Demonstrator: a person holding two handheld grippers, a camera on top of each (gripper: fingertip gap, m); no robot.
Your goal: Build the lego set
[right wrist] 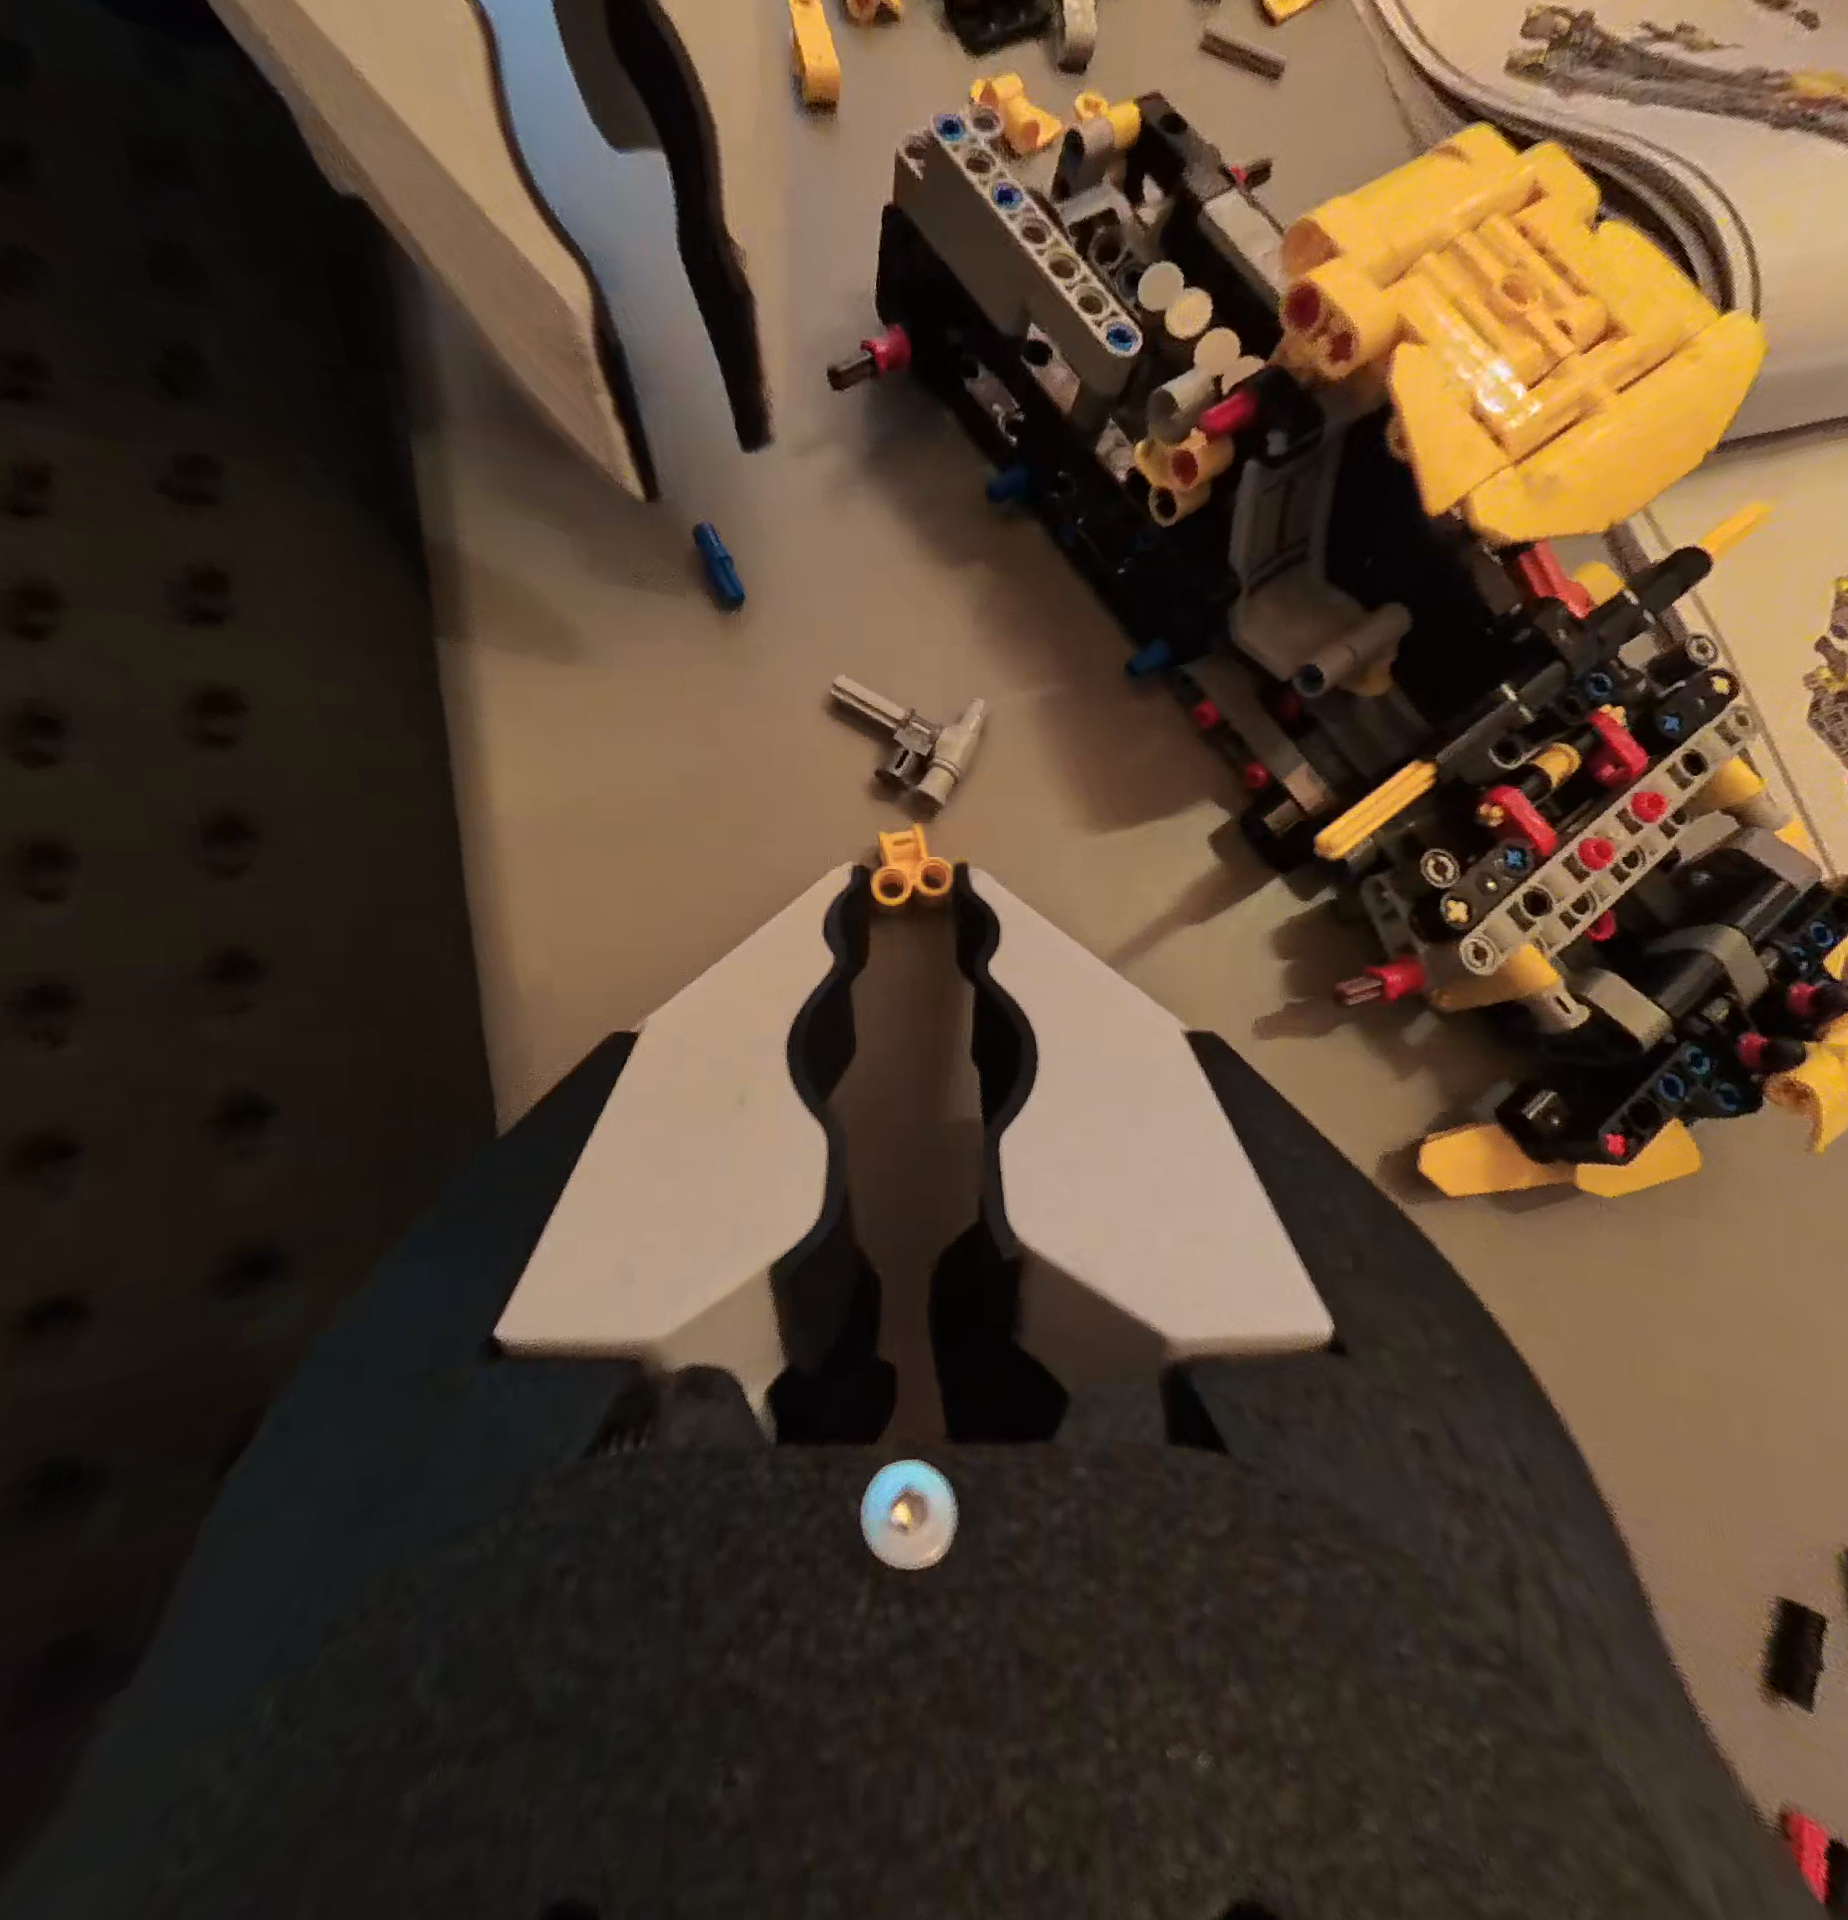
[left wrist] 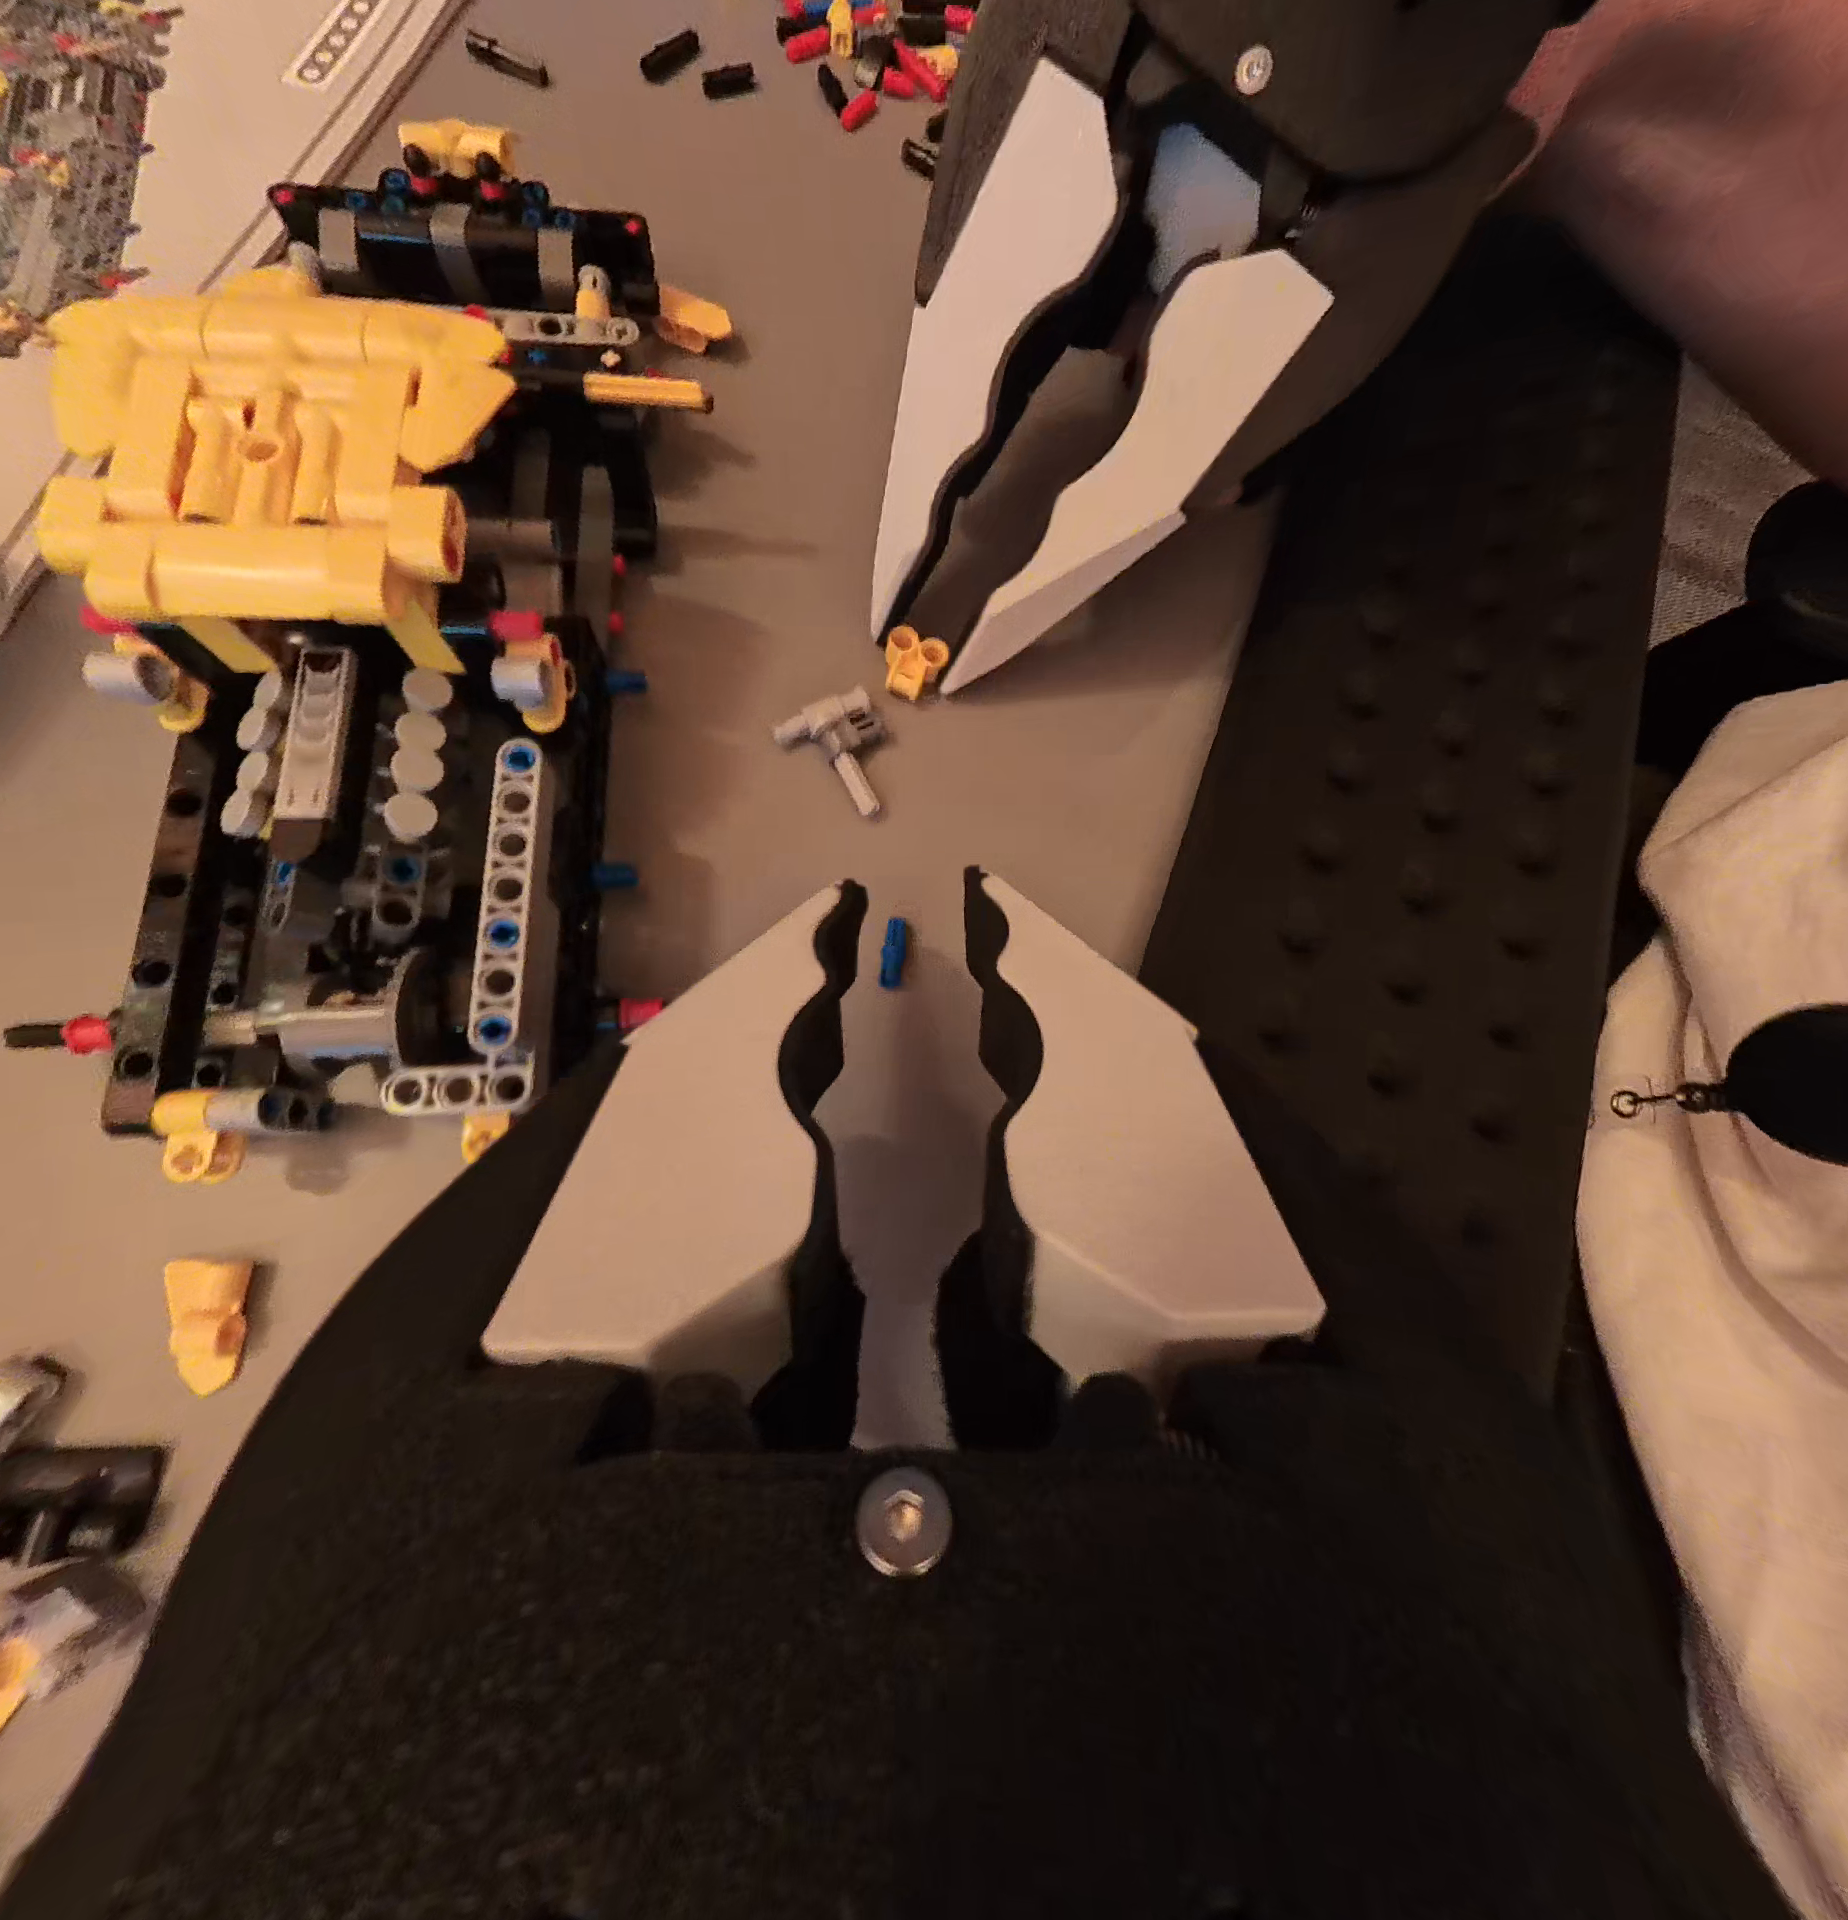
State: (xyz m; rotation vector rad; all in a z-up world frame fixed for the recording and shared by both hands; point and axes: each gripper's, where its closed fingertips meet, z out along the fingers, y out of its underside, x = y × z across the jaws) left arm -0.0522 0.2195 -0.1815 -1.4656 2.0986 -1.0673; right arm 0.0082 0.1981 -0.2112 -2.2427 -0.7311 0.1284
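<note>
A small orange connector point(right wrist: 909, 871) sits pinched between the tips of the right gripper point(right wrist: 907, 883), whose jaws are drawn in to the piece's width, at the bare middle of the grey tabletop point(left wrist: 754, 1164). In the left wrist view the same gripper point(left wrist: 912, 665) slants down from the far right, tips low over the surface, a person's hand point(left wrist: 1720, 208) behind it. Just beside the connector lies a grey axle-and-connector piece point(left wrist: 837, 740). Nearer, the left gripper point(left wrist: 905, 891) points toward it with jaws parted a modest gap and nothing held; a blue pin point(left wrist: 892, 951) lies on the table in that gap, touching neither finger. The half-built yellow-and-black vehicle model point(left wrist: 317, 665) stands toward the table's left side. Loose red and black pins point(left wrist: 878, 62) are scattered at the far edge, with an instruction booklet point(left wrist: 58, 177) at the far left corner. A studded black mat point(left wrist: 1419, 831) runs along the right edge.
</note>
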